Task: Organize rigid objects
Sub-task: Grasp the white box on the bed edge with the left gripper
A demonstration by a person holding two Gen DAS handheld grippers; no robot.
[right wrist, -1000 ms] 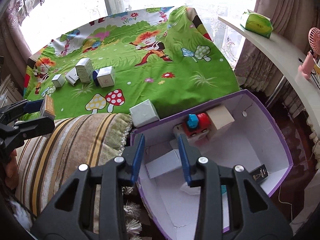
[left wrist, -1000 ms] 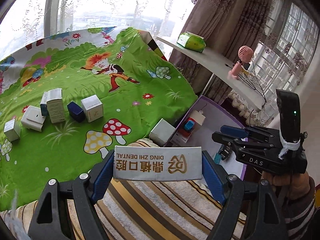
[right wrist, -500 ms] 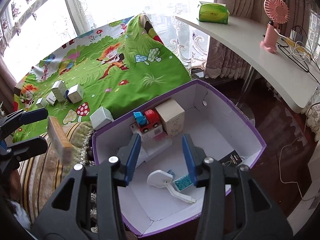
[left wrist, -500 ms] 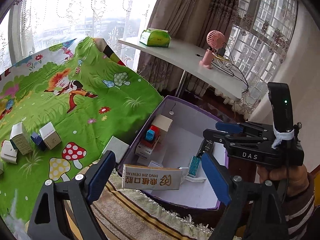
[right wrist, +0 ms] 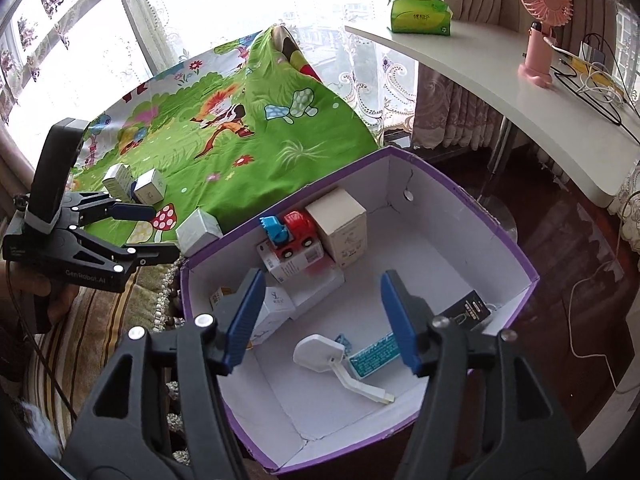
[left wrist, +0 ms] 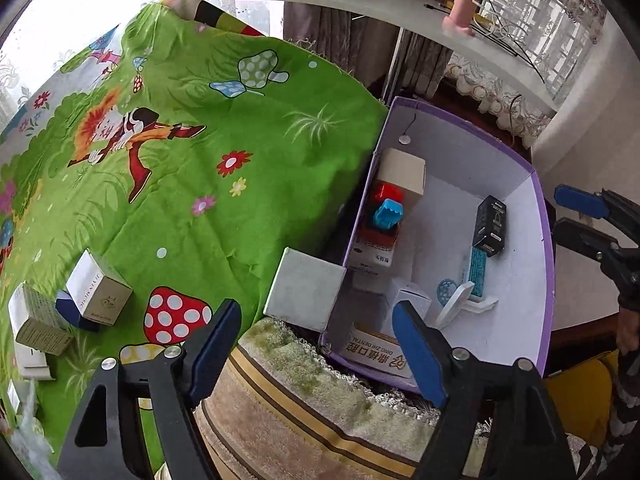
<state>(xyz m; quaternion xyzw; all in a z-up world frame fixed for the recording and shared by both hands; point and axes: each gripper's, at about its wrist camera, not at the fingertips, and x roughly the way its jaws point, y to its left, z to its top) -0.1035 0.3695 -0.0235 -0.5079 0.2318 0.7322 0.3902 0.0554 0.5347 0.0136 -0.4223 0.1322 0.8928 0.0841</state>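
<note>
"DING ZHI DENTAL" is read on the carton (left wrist: pixel 378 354) lying in the purple box (left wrist: pixel 546 280), lower centre – released. Left tool (left wrist: pixel 320 346): empty, jaws closing. Right tool (right wrist: pixel 320 320): empty, jaws opening. Three cartons (left wrist: pixel 98 294) are counted on the green sheet (left wrist: pixel 240 128) at lower left.

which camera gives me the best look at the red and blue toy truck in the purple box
The right wrist view: the toy truck shows side-on and unblocked, wheels visible, atop a white carton. The left wrist view catches the truck steeply from above, against the box wall.
</note>
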